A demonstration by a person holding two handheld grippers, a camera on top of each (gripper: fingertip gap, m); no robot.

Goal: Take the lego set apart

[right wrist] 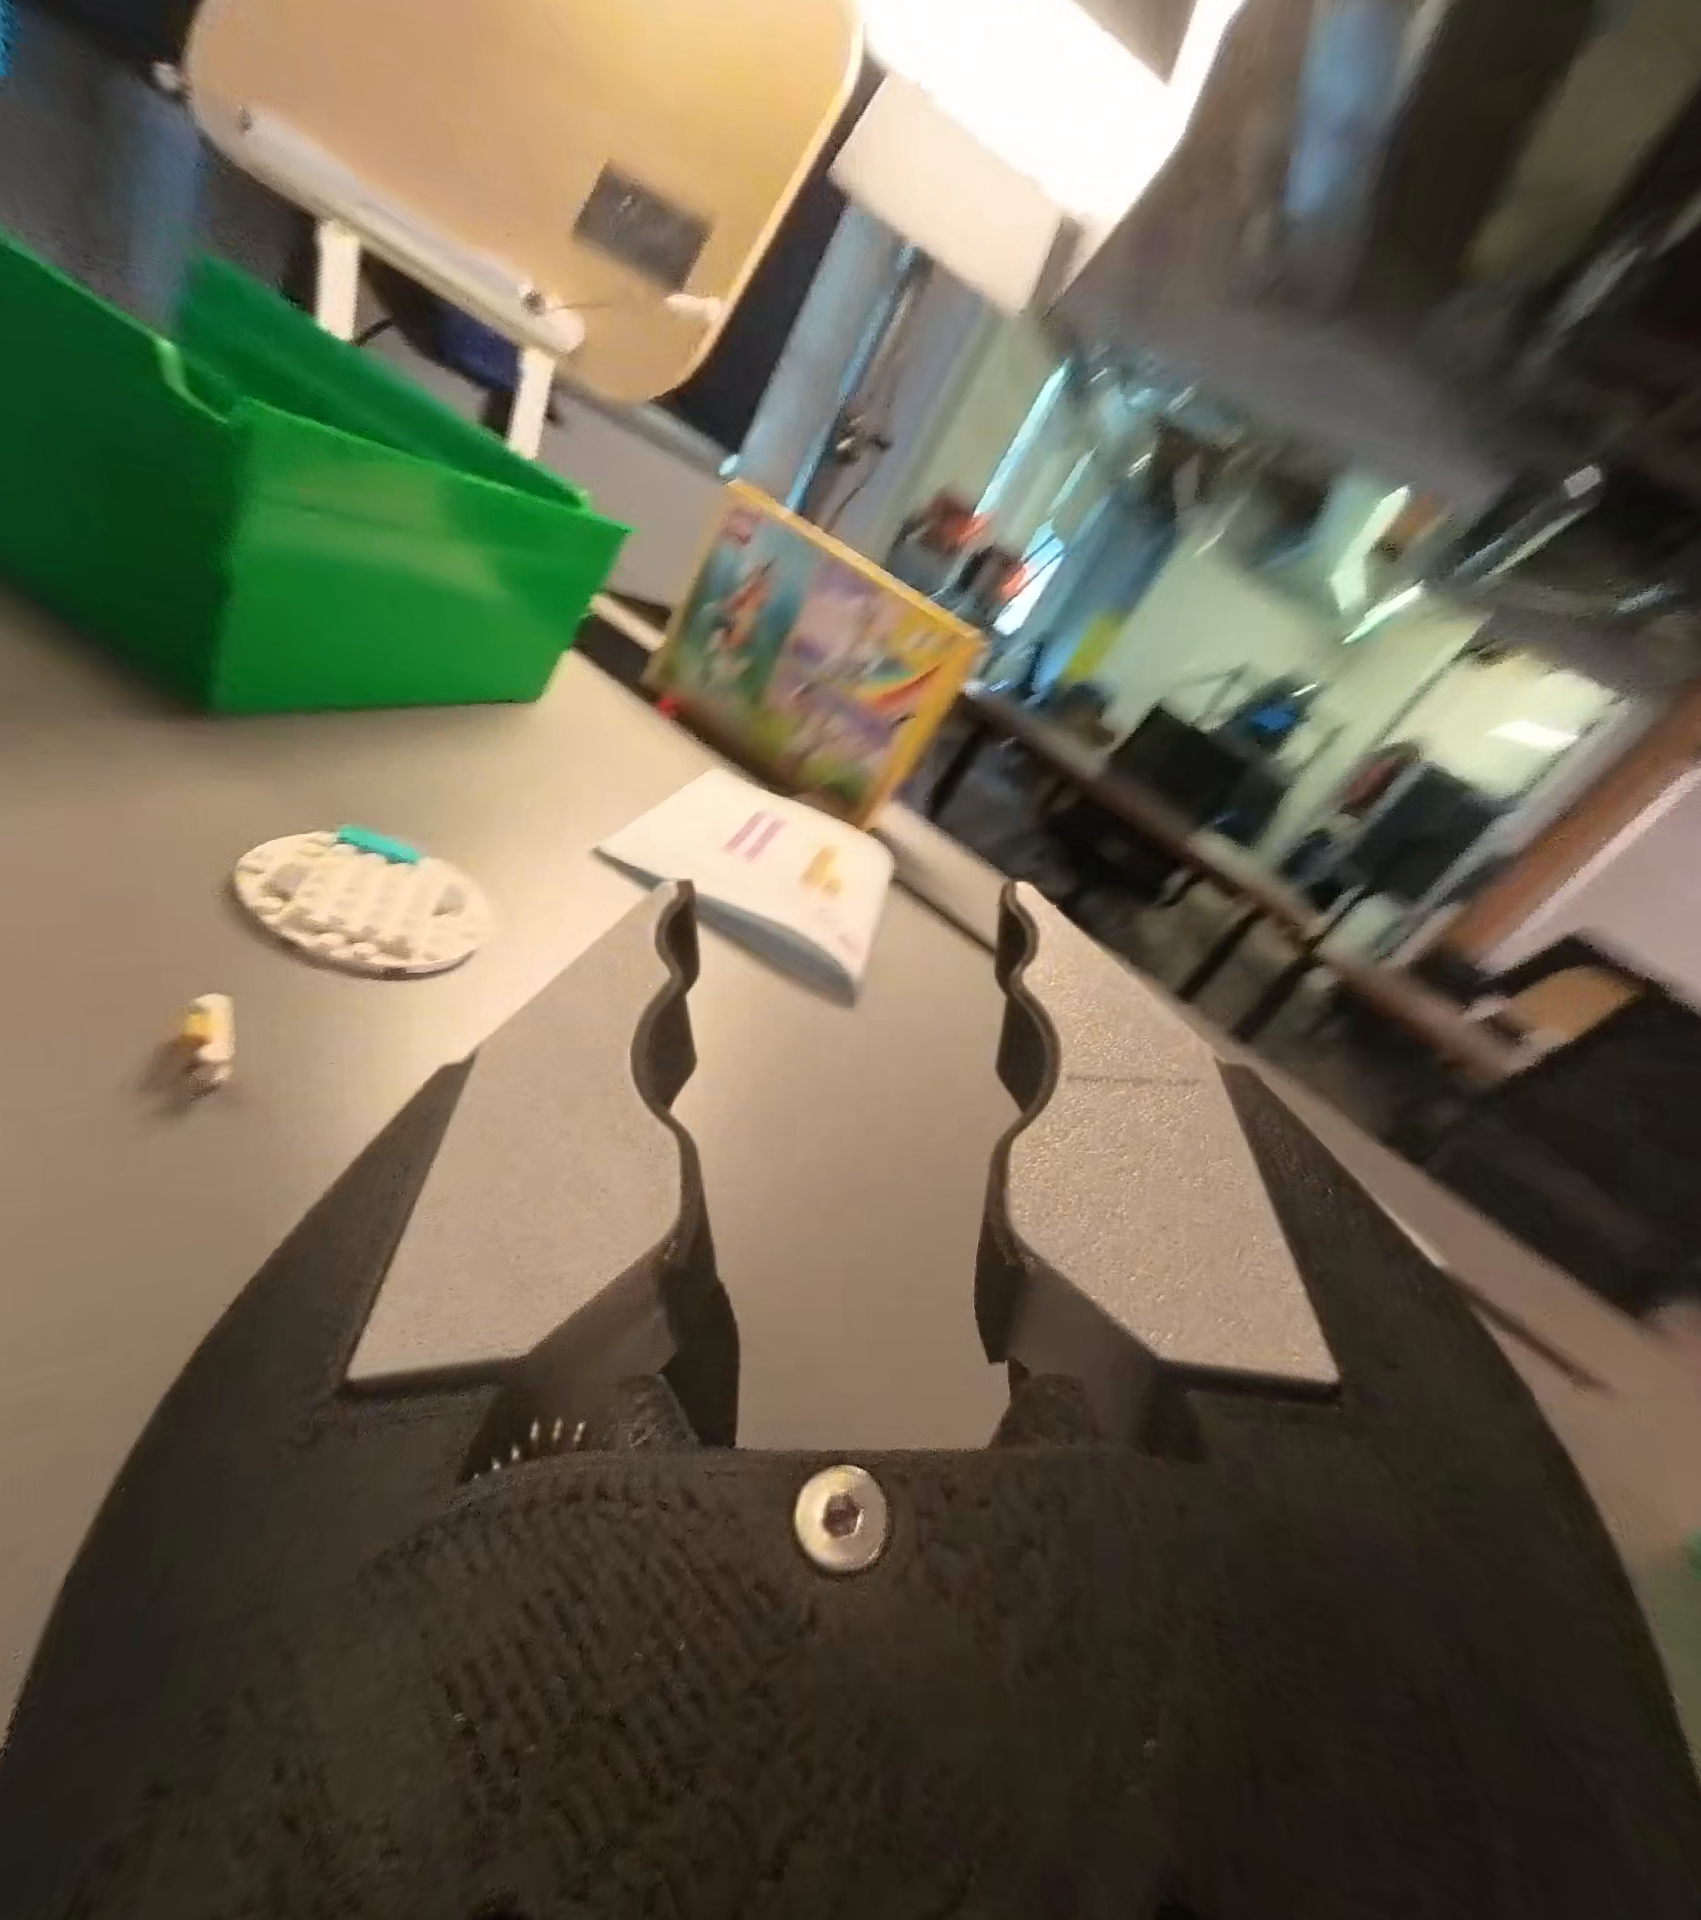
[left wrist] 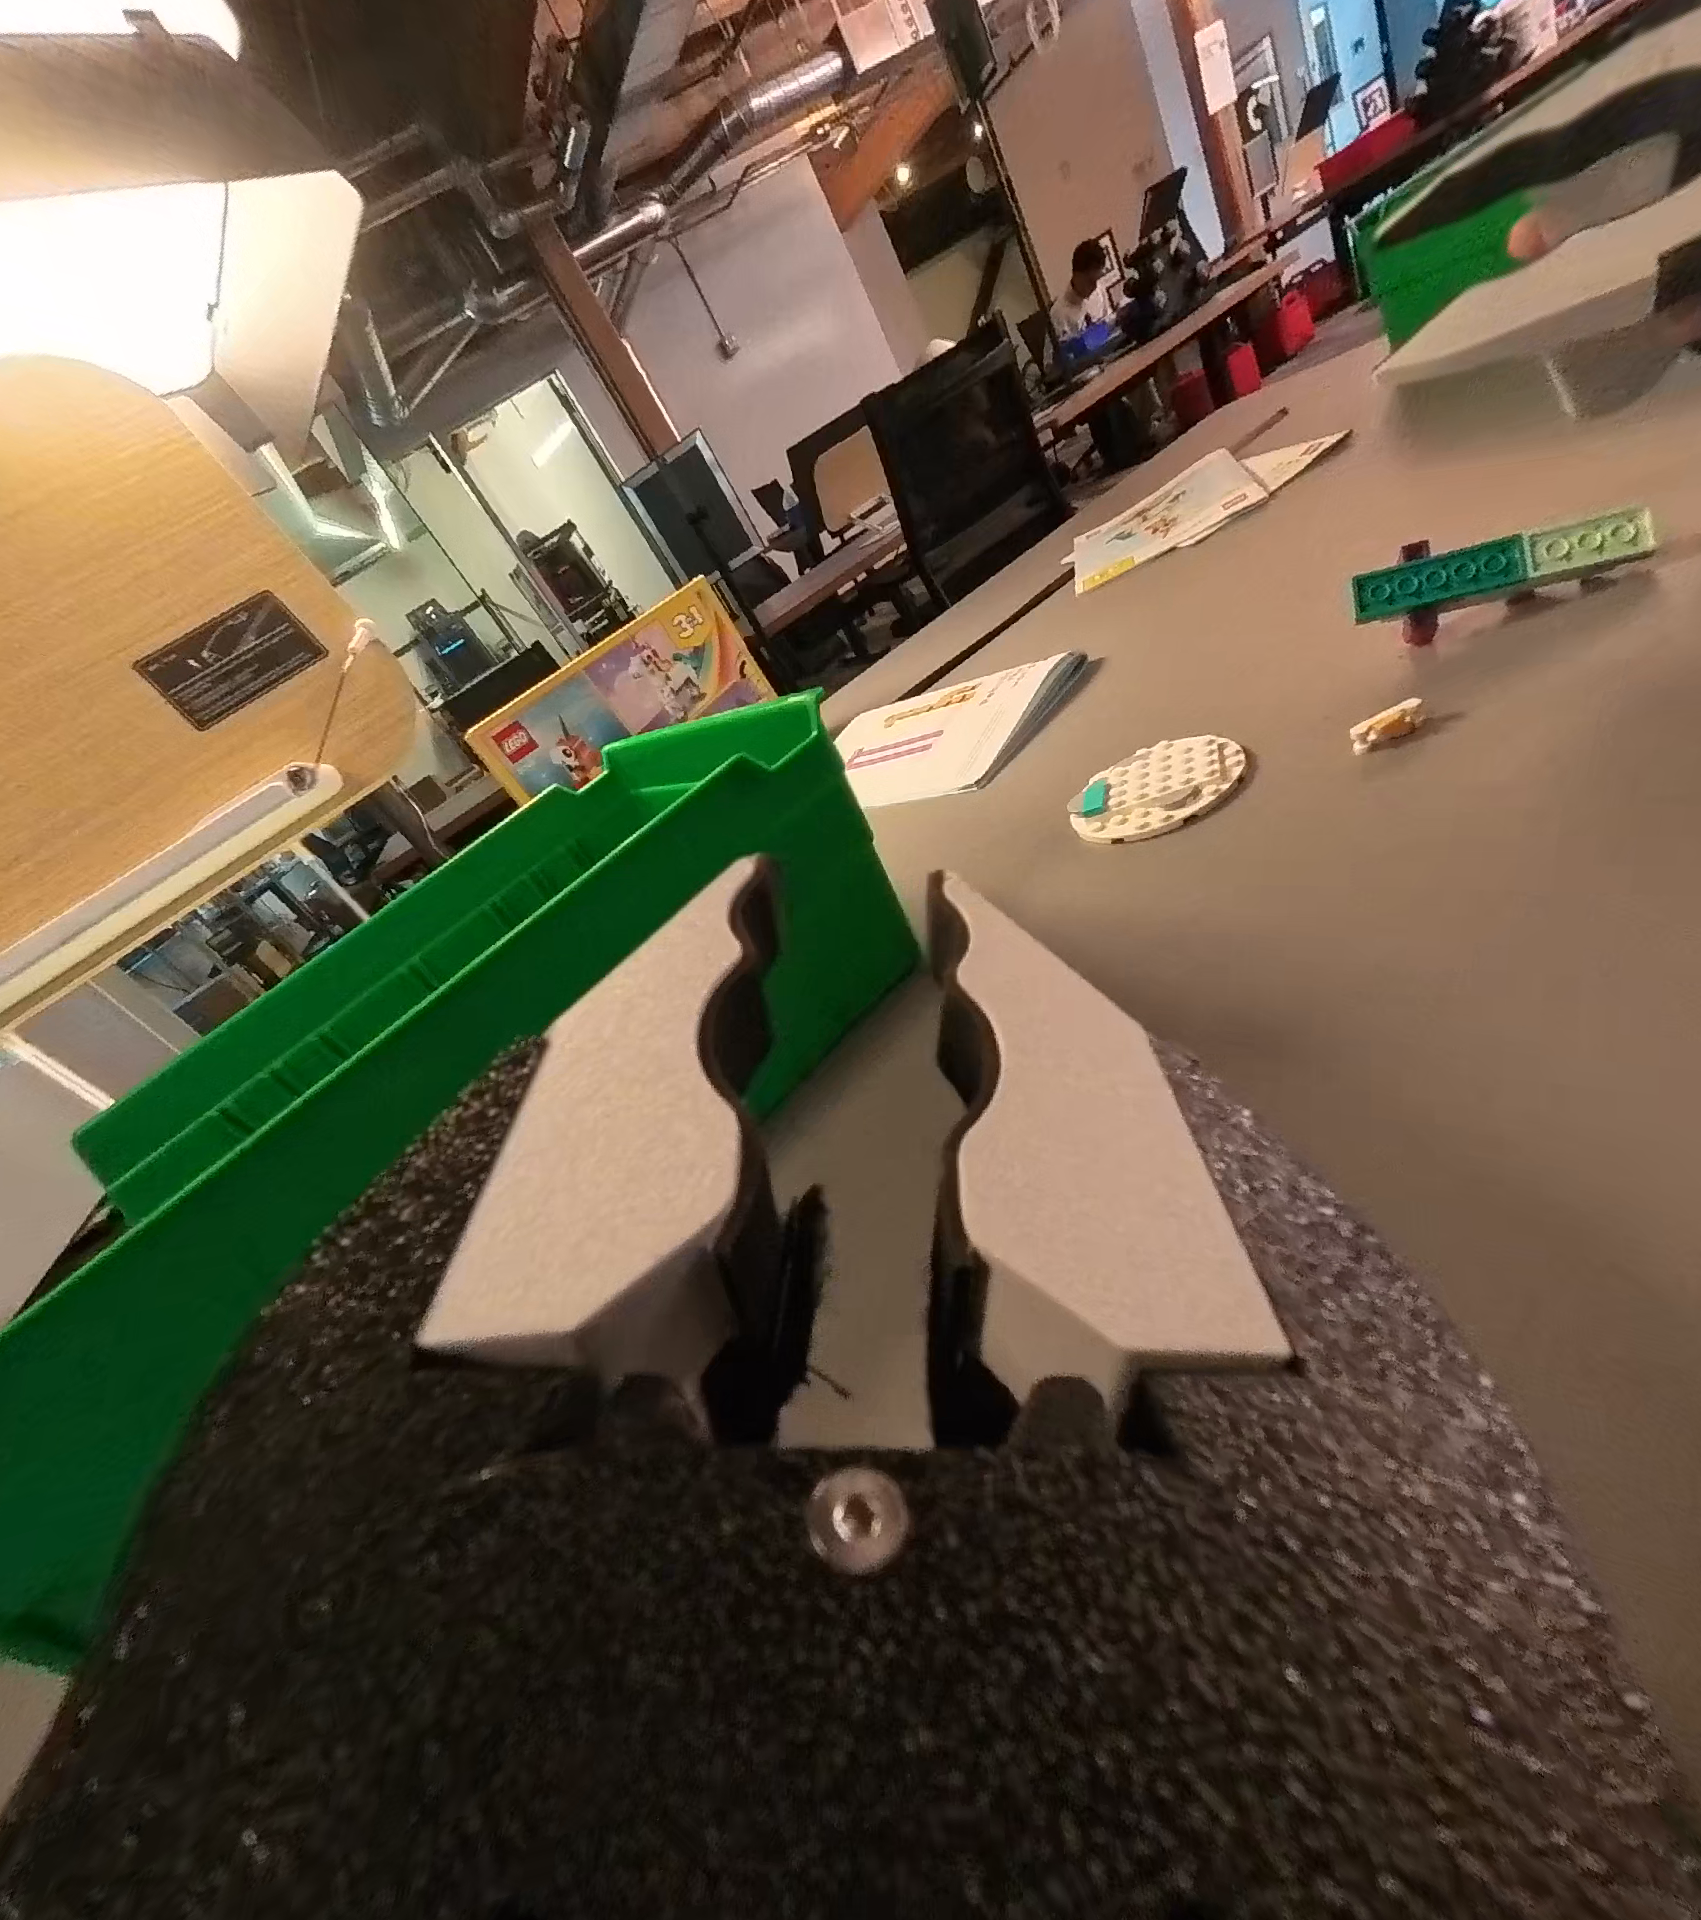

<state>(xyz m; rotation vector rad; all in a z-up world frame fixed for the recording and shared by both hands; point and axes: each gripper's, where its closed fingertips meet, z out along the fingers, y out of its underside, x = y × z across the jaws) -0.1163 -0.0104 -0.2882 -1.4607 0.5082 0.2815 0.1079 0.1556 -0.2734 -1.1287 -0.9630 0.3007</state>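
A grey table [left wrist: 1397, 1039] carries a half-dismantled lego set. A green bin [left wrist: 513, 997] stands along the table's left edge, its contents hidden from both cameras; a second green bin [left wrist: 1448, 260] sits at the far right. Booklets [left wrist: 971, 738] lie mid-table. Loose parts rest between: a round white plate [left wrist: 1163, 784], a green plate assembly [left wrist: 1490, 577] and a small tan piece [left wrist: 1386, 725]. The left gripper [left wrist: 851, 914] and the right gripper [right wrist: 841, 914] both hang empty, jaws parted. Judged between pieces; next likely calls for pinching the green assembly apart.
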